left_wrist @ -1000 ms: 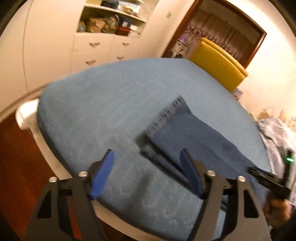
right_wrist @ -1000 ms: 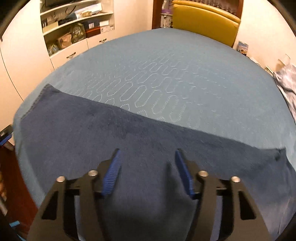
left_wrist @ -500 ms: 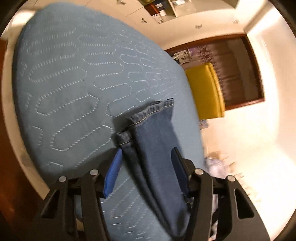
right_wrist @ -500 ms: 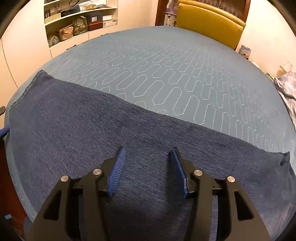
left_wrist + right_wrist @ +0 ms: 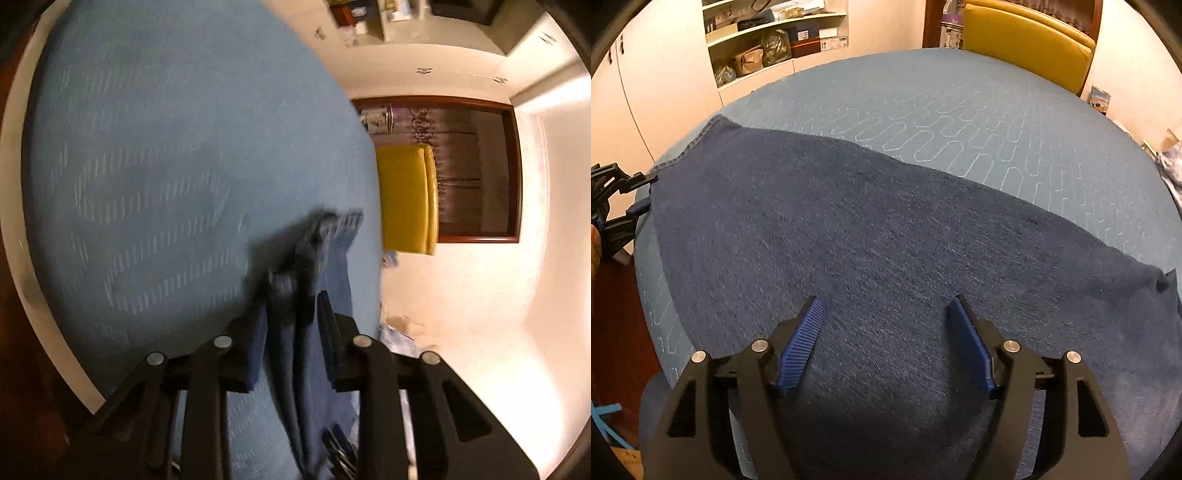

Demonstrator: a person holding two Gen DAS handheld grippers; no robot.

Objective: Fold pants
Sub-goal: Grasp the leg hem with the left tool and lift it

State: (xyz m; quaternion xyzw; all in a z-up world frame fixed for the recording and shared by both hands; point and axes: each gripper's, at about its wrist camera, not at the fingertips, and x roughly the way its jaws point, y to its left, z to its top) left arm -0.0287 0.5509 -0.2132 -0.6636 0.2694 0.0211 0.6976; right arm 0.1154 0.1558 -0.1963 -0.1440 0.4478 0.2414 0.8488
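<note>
Since half a second ago, the left gripper [image 5: 291, 314] has been closing in on the hem of the pants [image 5: 886, 236], and its view is now blurring with motion. Its blue-padded jaws are pinching a bunched fold of dark denim, stitched hem edges fanning out just beyond the tips. The right gripper [image 5: 888, 325] is hovering over the pants with its ribbed blue jaws spread wide and gripping nothing. Soft, nappy navy fabric is lying flat in a broad band across the near part of the bed [image 5: 960, 110], whose pale blue quilted cover is showing elongated hexagon stitching beyond the pants. At the bed's far end, a mustard-yellow padded headboard [image 5: 1027, 33] is standing; open shelves [image 5: 768, 40] are filling the wall to its left.
</note>
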